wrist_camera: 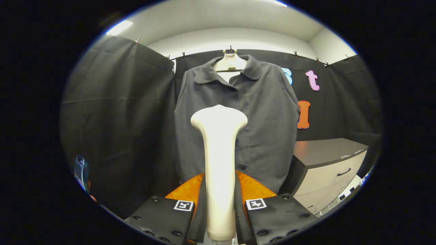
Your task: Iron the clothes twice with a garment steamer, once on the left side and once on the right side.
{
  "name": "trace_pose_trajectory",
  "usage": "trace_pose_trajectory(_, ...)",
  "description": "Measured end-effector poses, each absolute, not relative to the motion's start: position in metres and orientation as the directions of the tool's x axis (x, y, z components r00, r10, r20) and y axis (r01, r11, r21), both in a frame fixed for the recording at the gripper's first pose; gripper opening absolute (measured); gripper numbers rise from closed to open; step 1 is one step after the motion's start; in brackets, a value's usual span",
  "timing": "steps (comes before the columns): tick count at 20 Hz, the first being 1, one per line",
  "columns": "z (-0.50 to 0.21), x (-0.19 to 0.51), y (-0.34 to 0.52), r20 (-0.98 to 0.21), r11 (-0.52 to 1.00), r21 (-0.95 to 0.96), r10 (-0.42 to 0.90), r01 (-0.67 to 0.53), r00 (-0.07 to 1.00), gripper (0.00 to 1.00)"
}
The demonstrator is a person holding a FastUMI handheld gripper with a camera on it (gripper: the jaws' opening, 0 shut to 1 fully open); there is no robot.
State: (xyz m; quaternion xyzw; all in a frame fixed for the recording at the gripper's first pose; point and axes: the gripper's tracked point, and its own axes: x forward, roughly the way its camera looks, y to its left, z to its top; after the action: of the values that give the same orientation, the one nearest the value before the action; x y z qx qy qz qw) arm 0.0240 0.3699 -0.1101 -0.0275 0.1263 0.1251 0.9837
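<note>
While my gripper is clamped on the garment steamer from both sides, its head sits upright just in front of the dark shirt hanging on its hanger.

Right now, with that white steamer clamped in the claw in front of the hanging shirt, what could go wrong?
The garment steamer is tall and the claw grips only its lower handle, so it could tilt or slip as it sweeps. The shirt hangs loose on a hanger, so pushing might swing it away rather than smooth it. The cabinet stands close beside the shirt's right side, so a pass there might bump it.
</note>
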Motion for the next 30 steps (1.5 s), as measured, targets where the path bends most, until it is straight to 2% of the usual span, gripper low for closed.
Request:
trace_pose_trajectory(10, -0.063, 0.018, 0.260, -0.190, 0.985, -0.031, 0.161, -0.170, 0.968, 0.42)
trace_pose_trajectory(17, -0.055, 0.009, 0.200, -0.162, 0.989, -0.051, 0.132, -0.142, 0.978, 0.42)
trace_pose_trajectory(30, -0.063, -0.003, 0.149, -0.160, 0.992, -0.042, 0.114, -0.123, 0.981, 0.42)
